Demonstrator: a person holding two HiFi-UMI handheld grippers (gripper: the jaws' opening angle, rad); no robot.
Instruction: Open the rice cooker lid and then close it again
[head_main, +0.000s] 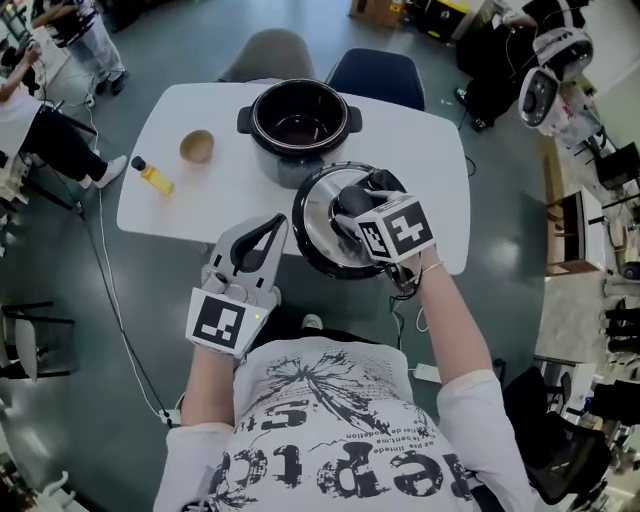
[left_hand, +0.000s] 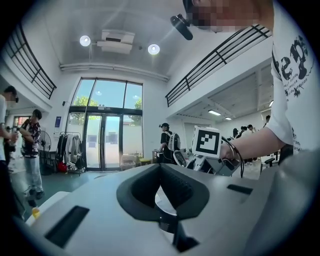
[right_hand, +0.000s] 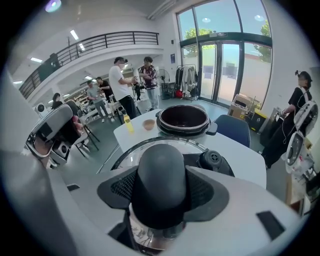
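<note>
Between the jaws of the right tongs (right_hand: 161, 190) sits the black knob (right_hand: 161, 172) of the lid (head_main: 318, 218). The jaws stand about half apart and press on the knob from both sides, so the lid hangs from that grip. The left tongs (left_hand: 160, 172) carry nothing, their tips drawn together (only a pale sliver shows through the gap behind them). They are held level at the near edge of the tabletop (head_main: 215, 190), just beside the lid.

The lid is off the rice cooker (head_main: 258, 125) and sits over that near edge, close in front of the open cooker. I cannot tell whether its low rim touches the tabletop. Being round, it has no long axis to speak of. The axis through the knob leans up and back toward the person, with the shiny top face tipped that way and the far rim toward the cooker.

My reading is that the opening half is done and the closing half comes next. That move calls for levelling the lid, centring it over the cooker's rim, and lowering it squarely until it seats.
</note>
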